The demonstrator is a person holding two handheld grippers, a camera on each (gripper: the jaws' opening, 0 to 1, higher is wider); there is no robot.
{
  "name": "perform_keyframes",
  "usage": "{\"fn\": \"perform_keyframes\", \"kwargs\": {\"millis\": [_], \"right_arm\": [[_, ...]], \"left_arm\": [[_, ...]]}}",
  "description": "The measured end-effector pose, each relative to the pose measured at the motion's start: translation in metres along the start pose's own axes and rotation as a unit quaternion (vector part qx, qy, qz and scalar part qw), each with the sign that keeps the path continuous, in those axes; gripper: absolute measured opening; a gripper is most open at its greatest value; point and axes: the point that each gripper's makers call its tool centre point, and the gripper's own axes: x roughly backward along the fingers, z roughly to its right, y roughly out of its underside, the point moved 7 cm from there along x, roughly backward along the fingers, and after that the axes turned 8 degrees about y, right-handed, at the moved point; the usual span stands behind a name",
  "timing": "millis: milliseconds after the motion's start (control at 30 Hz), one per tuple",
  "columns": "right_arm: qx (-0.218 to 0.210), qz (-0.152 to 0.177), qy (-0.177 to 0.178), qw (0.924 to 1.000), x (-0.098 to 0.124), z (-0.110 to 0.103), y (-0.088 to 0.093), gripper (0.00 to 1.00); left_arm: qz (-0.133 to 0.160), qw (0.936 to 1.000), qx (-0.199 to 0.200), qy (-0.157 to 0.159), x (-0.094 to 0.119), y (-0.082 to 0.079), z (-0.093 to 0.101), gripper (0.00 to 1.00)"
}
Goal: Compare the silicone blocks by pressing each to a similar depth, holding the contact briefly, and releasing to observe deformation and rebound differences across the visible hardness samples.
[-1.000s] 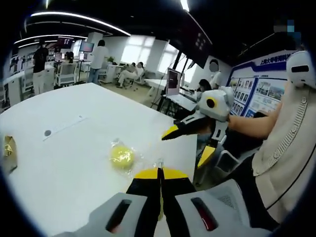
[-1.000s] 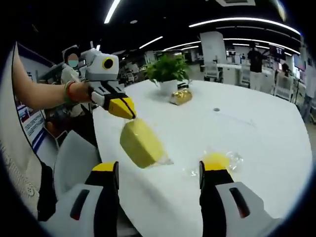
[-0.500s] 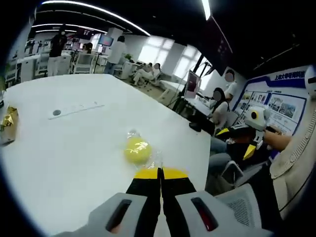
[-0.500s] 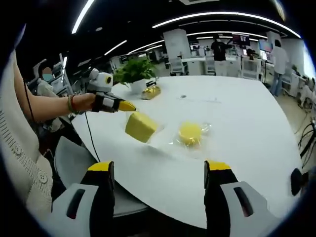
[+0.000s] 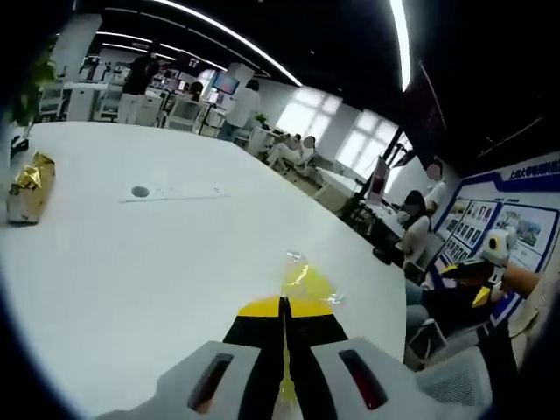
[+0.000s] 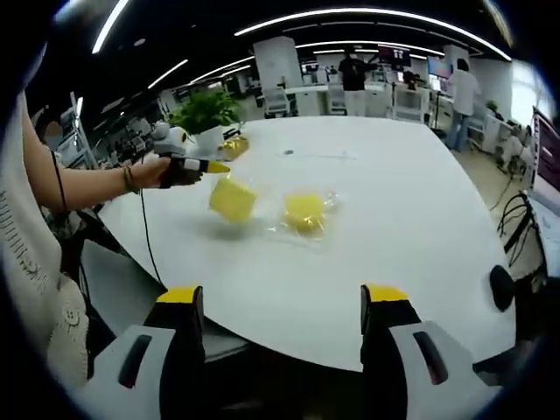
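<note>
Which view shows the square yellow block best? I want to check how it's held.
The right gripper view: the square yellow block hangs whole from the left hand-held gripper. The left gripper view catches just a yellow sliver past its shut tips.

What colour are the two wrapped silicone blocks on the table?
Yellow silicone blocks, clearest in the right gripper view.

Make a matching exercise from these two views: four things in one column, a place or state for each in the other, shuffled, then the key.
Things
1. left gripper
2. right gripper
3. round yellow block in clear wrap
4. gold-wrapped packet

Places or states
A. lying on the white table, untouched
B. jaws wide apart, back from the table edge
C. far side of the table, near the potted plant
D. jaws shut, holding up a yellow cube-shaped block

Pairs: 1-D, 2-B, 3-A, 4-C
</note>
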Motion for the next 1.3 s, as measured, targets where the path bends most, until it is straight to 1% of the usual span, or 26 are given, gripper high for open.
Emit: {"fn": "perform_keyframes", "kwargs": {"millis": [33, 67, 133, 267, 400, 533, 767, 833, 1033, 1100, 1133, 1200, 1300], "right_arm": [[-0.003, -0.008, 0.003, 1.0, -0.002, 0.0, 0.002, 0.68], [-0.005, -0.006, 0.004, 1.0, -0.004, -0.001, 0.002, 0.68], [-0.01, -0.008, 0.002, 0.9999, -0.007, -0.002, 0.002, 0.68], [-0.001, -0.023, -0.003, 0.9997, -0.013, -0.006, 0.002, 0.67], [0.002, -0.027, -0.01, 0.9996, -0.018, -0.009, -0.003, 0.67], [0.016, -0.027, -0.012, 0.9994, -0.021, -0.01, -0.008, 0.66], [0.018, -0.032, -0.019, 0.9991, -0.024, -0.011, -0.007, 0.65], [0.013, -0.027, -0.025, 0.9993, -0.025, -0.012, -0.008, 0.64], [0.016, -0.025, -0.032, 0.999, -0.028, -0.015, -0.009, 0.63], [0.015, -0.022, -0.035, 0.999, -0.028, -0.016, -0.01, 0.63], [0.015, -0.022, -0.036, 0.999, -0.027, -0.016, -0.01, 0.63], [0.015, -0.02, -0.043, 0.9988, -0.028, -0.017, -0.011, 0.63], [0.016, -0.015, -0.048, 0.9986, -0.029, -0.017, -0.012, 0.62]], "left_arm": [[-0.002, 1.0, 0.003, -0.005, 0.0, 0.001, -0.006, 0.0], [-0.003, 0.9998, 0.013, -0.015, 0.0, 0.004, -0.015, 0.0], [0.0, 0.9995, 0.022, -0.023, 0.0, 0.006, -0.027, 0.0], [0.0, 0.9989, 0.031, -0.035, 0.0, 0.011, -0.044, 0.0], [-0.009, 0.9982, 0.035, -0.048, 0.001, 0.018, -0.056, 0.0], [-0.026, 0.9975, 0.032, -0.058, 0.002, 0.028, -0.063, 0.0], [-0.037, 0.9965, 0.031, -0.068, 0.005, 0.04, -0.071, 0.0], [-0.03, 0.9966, 0.034, -0.068, 0.006, 0.04, -0.072, 0.0], [-0.029, 0.9966, 0.023, -0.074, 0.005, 0.04, -0.07, 0.0], [-0.028, 0.9958, 0.016, -0.086, 0.006, 0.04, -0.068, 0.0], [-0.022, 0.9946, 0.013, -0.101, 0.008, 0.038, -0.068, 0.01], [-0.018, 0.9917, 0.0, -0.128, 0.012, 0.037, -0.066, 0.04], [-0.02, 0.9888, -0.004, -0.147, 0.018, 0.039, -0.061, 0.12]]}}
